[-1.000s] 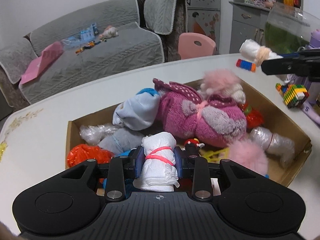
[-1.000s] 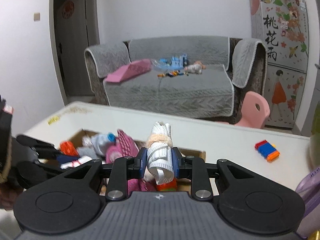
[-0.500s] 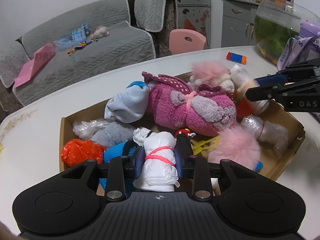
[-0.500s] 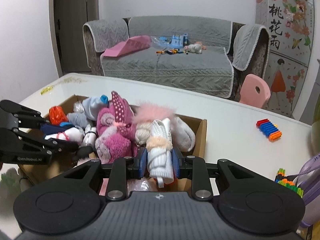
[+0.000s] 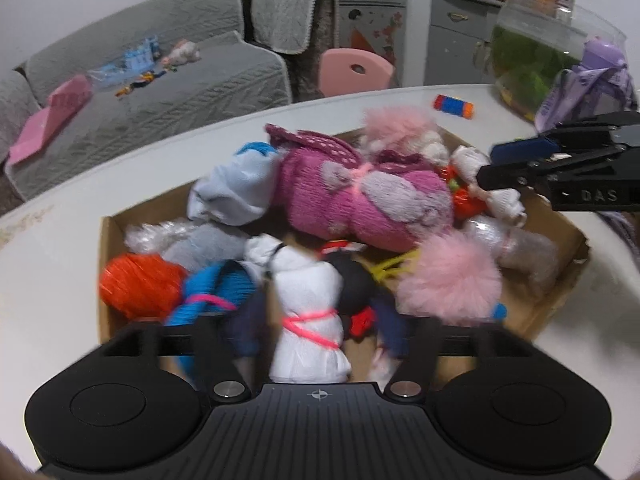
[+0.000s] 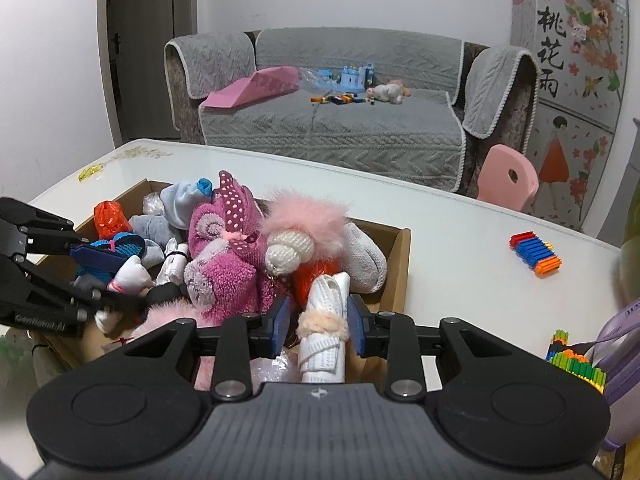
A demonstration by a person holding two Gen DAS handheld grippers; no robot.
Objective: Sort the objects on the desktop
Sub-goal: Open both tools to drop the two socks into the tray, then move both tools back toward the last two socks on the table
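Left gripper's fingers [image 5: 244,320] are smeared by motion blur. The white roll [image 5: 308,320] hides the box [image 5: 105,264] floor behind it. A purple bag [image 6: 624,344] is cut by the frame edge.

Matt cardboard box [image 5: 560,276], fluffy cloth bundles [image 5: 360,196]

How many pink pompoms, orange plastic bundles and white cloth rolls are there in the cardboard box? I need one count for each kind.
pink pompoms: 2
orange plastic bundles: 2
white cloth rolls: 3
total: 7
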